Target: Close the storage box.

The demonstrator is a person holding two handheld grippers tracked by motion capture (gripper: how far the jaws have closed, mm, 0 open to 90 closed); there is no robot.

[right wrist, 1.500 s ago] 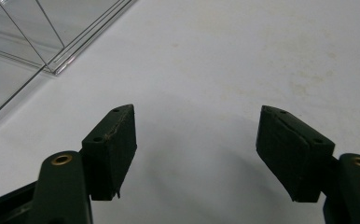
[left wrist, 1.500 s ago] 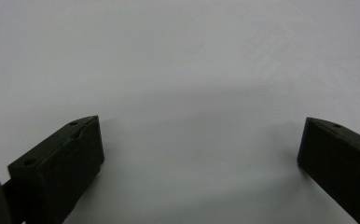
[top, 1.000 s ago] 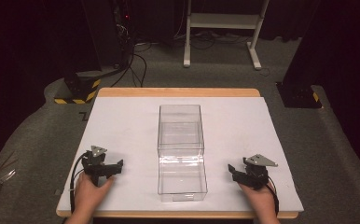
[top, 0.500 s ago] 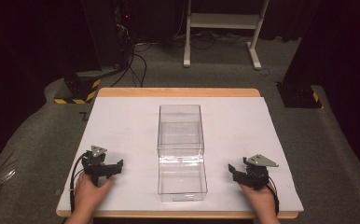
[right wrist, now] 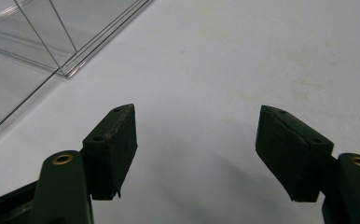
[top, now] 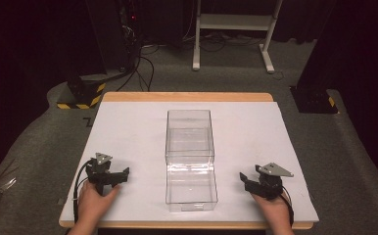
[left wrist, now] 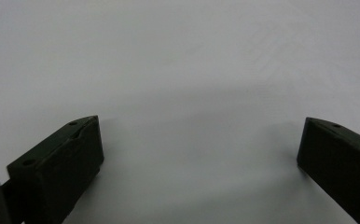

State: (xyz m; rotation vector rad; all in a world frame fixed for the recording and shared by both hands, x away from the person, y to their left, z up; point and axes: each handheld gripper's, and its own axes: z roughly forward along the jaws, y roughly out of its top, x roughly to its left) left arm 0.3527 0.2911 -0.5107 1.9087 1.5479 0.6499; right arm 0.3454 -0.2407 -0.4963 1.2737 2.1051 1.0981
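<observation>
Now we flank the clear box [top: 191, 161], its long axis running away from us: left gripper [top: 109, 175] and right gripper [top: 261, 185] both spread, about equally near.

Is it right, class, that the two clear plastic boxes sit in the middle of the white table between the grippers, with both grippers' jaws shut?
Not quite. The two clear plastic boxes do sit mid-table between the left gripper and the right gripper, but both grippers' jaws are open, with bare table between them, as the two gripper views show.
</observation>
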